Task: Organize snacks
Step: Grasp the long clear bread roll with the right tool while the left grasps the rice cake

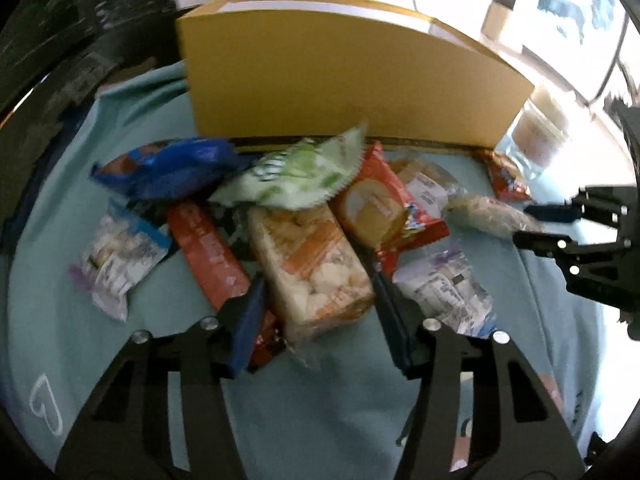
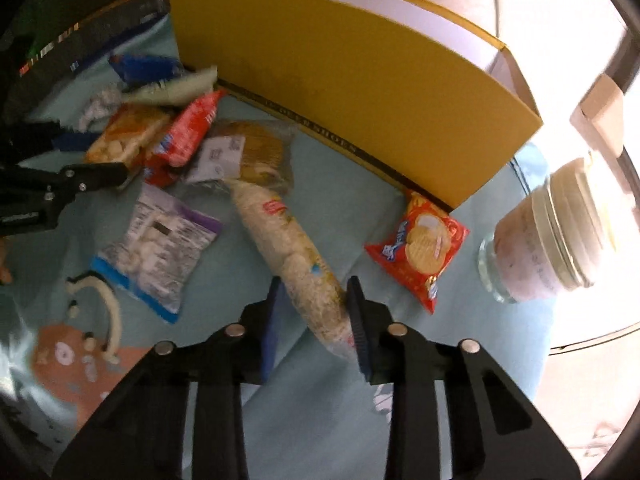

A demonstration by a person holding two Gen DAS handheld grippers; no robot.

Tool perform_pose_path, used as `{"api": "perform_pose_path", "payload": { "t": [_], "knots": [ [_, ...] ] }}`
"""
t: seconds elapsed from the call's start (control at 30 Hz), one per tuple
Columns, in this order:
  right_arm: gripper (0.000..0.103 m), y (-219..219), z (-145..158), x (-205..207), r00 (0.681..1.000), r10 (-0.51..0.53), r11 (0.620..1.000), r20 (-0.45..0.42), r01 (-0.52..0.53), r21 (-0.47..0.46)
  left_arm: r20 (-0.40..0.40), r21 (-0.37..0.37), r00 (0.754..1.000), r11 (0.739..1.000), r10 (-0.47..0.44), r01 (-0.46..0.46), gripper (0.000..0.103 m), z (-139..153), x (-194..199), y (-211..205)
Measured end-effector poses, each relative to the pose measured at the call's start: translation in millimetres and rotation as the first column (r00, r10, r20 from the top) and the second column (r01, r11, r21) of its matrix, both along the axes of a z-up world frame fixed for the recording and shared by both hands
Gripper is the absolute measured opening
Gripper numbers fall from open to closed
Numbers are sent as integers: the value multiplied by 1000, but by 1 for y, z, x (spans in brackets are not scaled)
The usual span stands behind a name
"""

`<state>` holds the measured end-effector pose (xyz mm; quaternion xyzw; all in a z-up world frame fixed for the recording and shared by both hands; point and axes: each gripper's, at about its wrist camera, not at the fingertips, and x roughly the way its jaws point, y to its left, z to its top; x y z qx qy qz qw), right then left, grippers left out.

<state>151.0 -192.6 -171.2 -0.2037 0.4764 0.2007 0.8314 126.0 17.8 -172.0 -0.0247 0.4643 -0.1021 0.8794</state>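
Observation:
A heap of snack packs lies on a pale blue cloth (image 1: 60,280) in front of a yellow cardboard box (image 1: 340,80). My left gripper (image 1: 319,280) has its pads against both sides of a clear cracker pack (image 1: 312,264) with orange print; it appears in the right wrist view as the left gripper (image 2: 108,158). My right gripper (image 2: 314,282) is closed on the near end of a long white roll of biscuits (image 2: 288,240), also seen from the left wrist as the right gripper (image 1: 522,224). Both packs still rest on the cloth.
Around them lie a blue bag (image 1: 172,168), a green-white bag (image 1: 296,172), red biscuit packs (image 1: 384,208) (image 2: 420,244), an orange bar (image 1: 208,252), clear candy bags (image 1: 116,256) (image 2: 160,240) and a bread pack (image 2: 256,152). A glass jar (image 2: 544,236) lies at the right.

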Motion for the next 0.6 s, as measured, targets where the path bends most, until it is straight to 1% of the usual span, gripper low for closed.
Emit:
{"api": "perform_pose_path", "payload": {
  "t": [0.07,0.17,0.2,0.27,0.3,0.33,0.4,0.43,0.47,0.5,0.53,0.57,0.6],
  "knots": [
    [26,-8,4,-6,1000,-19,999,-7,19,35,11,-21,1000,1000,10,-10,54,6,-4,3],
    [25,-10,11,-11,999,-47,995,-14,48,88,33,-24,999,1000,3,-2,53,16,-10,2],
    [25,-10,13,-13,998,-53,994,-18,54,96,31,-18,1000,1000,6,-5,53,17,-10,2],
    [25,-12,13,-14,998,-59,994,-27,61,95,-11,11,1000,1000,20,-20,53,8,-4,3],
    [25,-13,12,-15,997,-62,994,-35,65,91,-32,35,999,999,27,-26,56,2,-2,3],
    [25,-8,4,-9,996,-68,994,-50,72,87,-32,64,999,998,29,-27,58,-2,-2,3],
    [25,-5,1,-6,995,-81,993,-61,86,82,-7,129,1000,992,12,-11,70,-7,-1,-6],
    [25,-4,1,-5,994,-85,993,-63,90,80,-5,148,1000,989,14,-13,79,-9,1,-10],
    [25,-3,1,-3,994,-91,992,-65,96,76,-7,157,1000,987,28,-27,82,-10,3,-12],
    [26,-1,-2,-2,993,-96,992,-69,101,75,-4,154,999,987,40,-38,81,-10,3,-13],
    [26,0,-3,0,992,-100,992,-78,105,75,4,142,999,989,40,-40,68,-9,2,-12],
    [26,0,-2,2,991,-104,991,-87,111,76,13,148,999,988,33,-35,50,-7,1,-13],
    [25,0,-1,1,991,-99,992,-87,106,74,-8,113,1000,993,11,-10,50,-7,0,-11]
  ]
}}
